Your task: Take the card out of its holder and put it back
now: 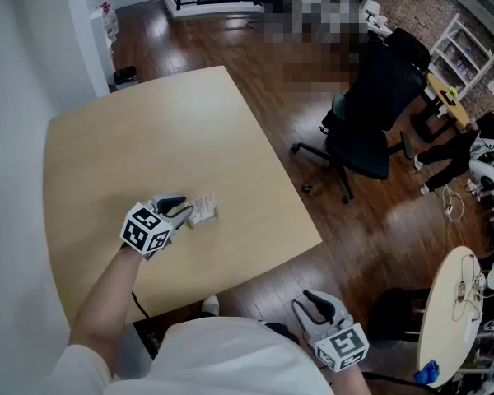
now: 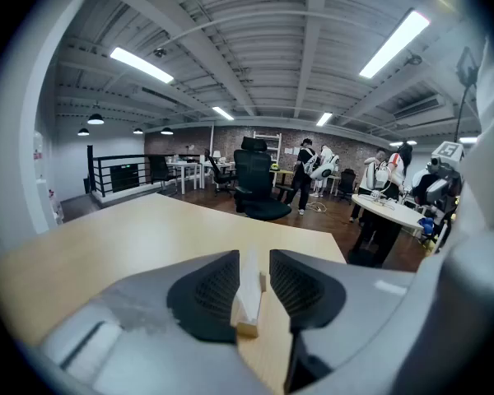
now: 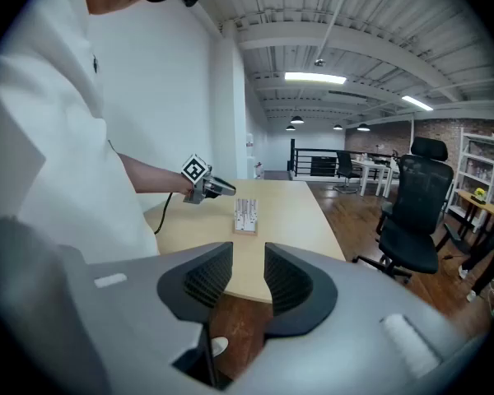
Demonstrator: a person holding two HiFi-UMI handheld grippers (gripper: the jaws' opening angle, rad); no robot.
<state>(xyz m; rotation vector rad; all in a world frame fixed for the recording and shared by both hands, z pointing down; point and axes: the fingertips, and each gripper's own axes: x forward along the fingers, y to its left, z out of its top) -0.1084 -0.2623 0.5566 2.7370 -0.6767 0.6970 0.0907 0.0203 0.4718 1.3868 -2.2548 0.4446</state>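
Observation:
A white card (image 1: pixel 202 207) stands upright in a small wooden holder (image 1: pixel 204 216) near the front of the pale wooden table (image 1: pixel 148 130). My left gripper (image 1: pixel 184 208) rests low on the table just left of it, jaws pointing at it. In the left gripper view the card (image 2: pixel 249 290) and holder (image 2: pixel 247 329) show edge-on in the gap of my left gripper (image 2: pixel 253 256); the pads do not press on it, so it is open. My right gripper (image 1: pixel 309 300) hangs off the table over the floor, open and empty. The right gripper view shows the card (image 3: pixel 245 212) and the left gripper (image 3: pixel 229 189) from afar.
A black office chair (image 1: pixel 370 130) stands on the dark wooden floor right of the table. A round white table (image 1: pixel 453 303) with cables is at the lower right. A white wall runs along the table's left side. The table's front edge (image 1: pixel 255 268) is near my body.

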